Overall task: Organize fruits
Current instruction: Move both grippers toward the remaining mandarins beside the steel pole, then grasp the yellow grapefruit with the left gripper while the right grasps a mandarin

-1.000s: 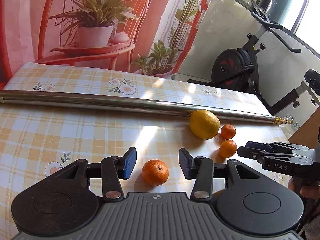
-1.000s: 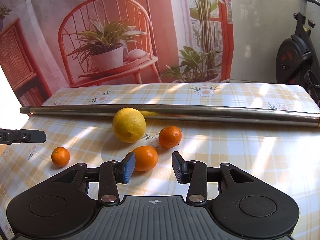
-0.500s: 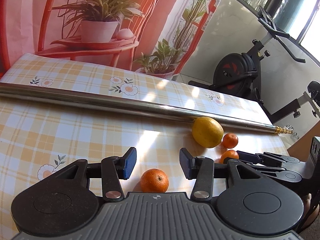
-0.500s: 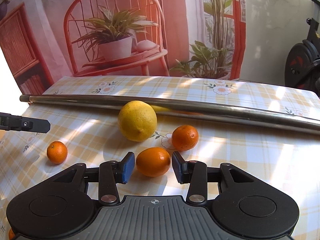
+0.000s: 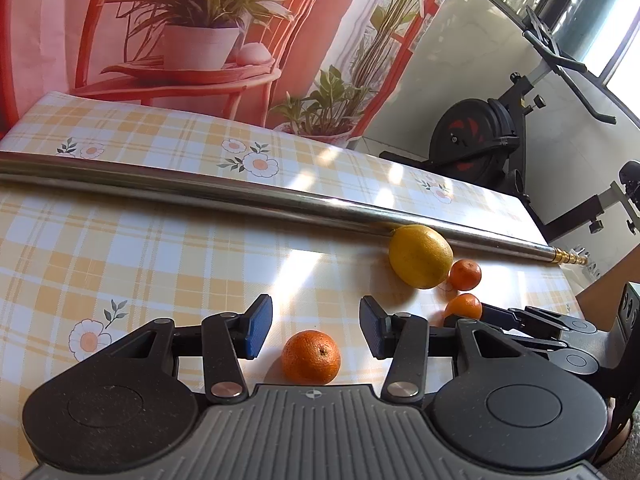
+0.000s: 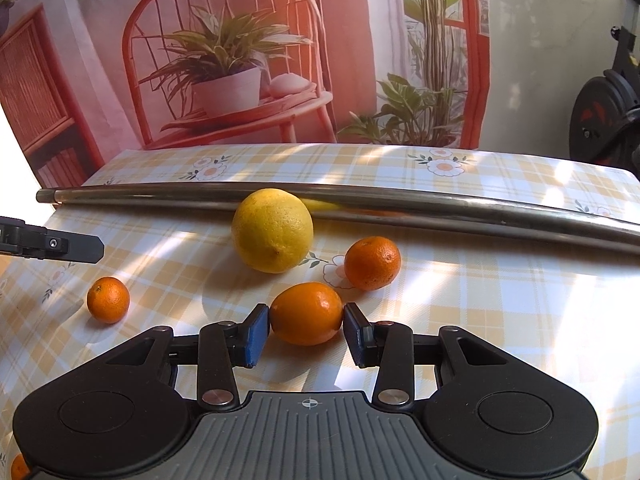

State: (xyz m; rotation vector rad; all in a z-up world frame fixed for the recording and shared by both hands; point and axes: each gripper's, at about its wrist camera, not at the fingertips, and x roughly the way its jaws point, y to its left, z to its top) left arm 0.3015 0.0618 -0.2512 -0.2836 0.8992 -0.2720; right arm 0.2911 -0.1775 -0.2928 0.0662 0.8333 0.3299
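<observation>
A checked worktop was laid with a long metal pole across its far side; against that pole a large yellow citrus was set, with a round orange just beside it on the right. Nearest the right claw an oval orange was bracketed, the blue pads drawn in to touch or nearly touch both flanks; whether it was truly pinched could not be told. A small mandarin was seen lying between the fingers of the left claw, which stood clearly apart and gripped nothing. The grasping step was judged to be in hand on both sides; a firm squeeze and a lift clear of the neighbouring fruit were judged to be called for next.
</observation>
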